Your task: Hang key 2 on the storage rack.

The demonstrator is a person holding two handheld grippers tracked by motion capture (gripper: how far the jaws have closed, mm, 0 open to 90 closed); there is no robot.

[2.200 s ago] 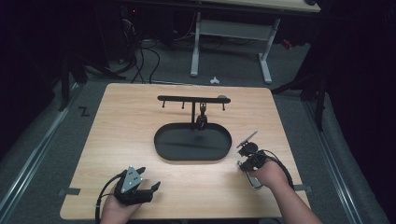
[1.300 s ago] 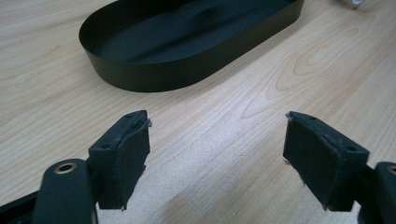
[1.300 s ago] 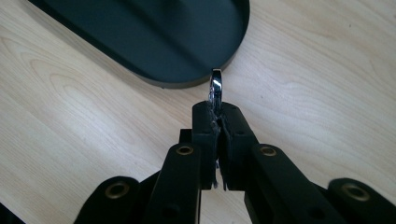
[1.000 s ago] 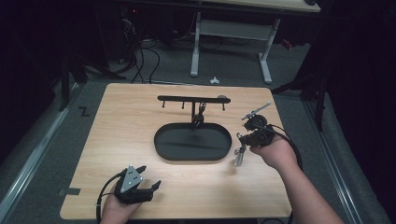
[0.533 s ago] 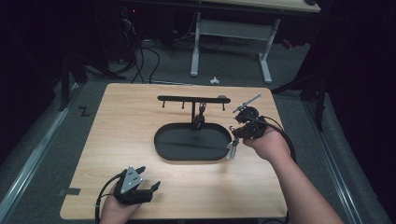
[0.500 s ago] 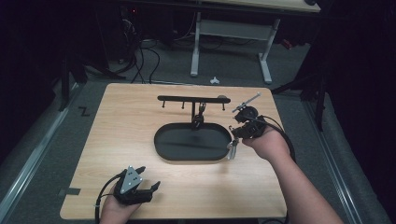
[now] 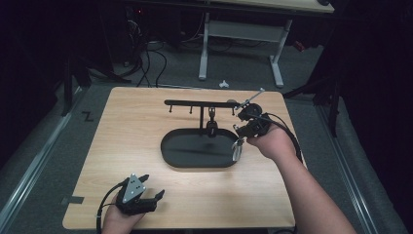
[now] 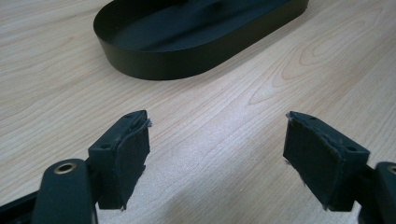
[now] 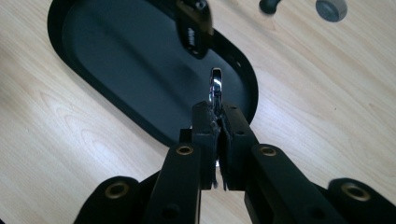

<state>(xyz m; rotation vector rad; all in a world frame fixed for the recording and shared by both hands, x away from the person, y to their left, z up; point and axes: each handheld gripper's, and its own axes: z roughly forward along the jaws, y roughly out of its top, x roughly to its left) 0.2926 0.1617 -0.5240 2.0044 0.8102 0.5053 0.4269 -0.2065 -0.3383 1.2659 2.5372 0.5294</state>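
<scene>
A black oval tray (image 7: 180, 156) lies mid-table, and a black T-shaped rack (image 7: 195, 103) with small hooks rises from its far side. A dark key fob (image 7: 212, 124) hangs from the rack. My right gripper (image 7: 238, 140) points down over the tray's right end, shut on a small silvery metal piece (image 7: 237, 152). In the right gripper view the jaws (image 9: 217, 116) pinch that shiny piece (image 9: 215, 86) above the tray (image 9: 93, 51), with the fob (image 9: 194, 28) just beyond. My left gripper (image 7: 153, 187) rests at the front left, open with nothing between its fingers (image 8: 126, 154).
The wooden table (image 7: 122, 126) has bare room left and right of the tray. In the left gripper view the tray's near wall (image 8: 154, 65) lies a short way ahead. Beyond the table's far edge stand a white desk frame (image 7: 243, 34) and floor cables (image 7: 151, 58).
My right gripper has travelled from the table's front right up to the tray's right end by the rack, carrying the silvery piece. The left gripper has not moved.
</scene>
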